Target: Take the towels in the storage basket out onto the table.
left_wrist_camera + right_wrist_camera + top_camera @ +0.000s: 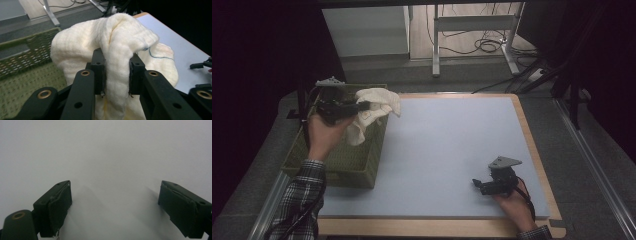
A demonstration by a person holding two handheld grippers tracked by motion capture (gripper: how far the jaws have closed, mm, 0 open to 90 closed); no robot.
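While a cream towel [374, 111] is held above the green basket [357, 167] at ten o'clock on the table, it is clamped by the left gripper [116, 72] at a bunched fold. Soft, light, floppy cloth is judged; thick gathers are best gripped. The right gripper [115, 205] is rested open, empty, at five o'clock.

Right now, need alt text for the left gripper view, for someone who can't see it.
The left gripper pinches a bunched cream cloth between its two black jaws, and the cloth bulges above them. A green woven basket lies behind and to the left, a pale blue mat to the right.
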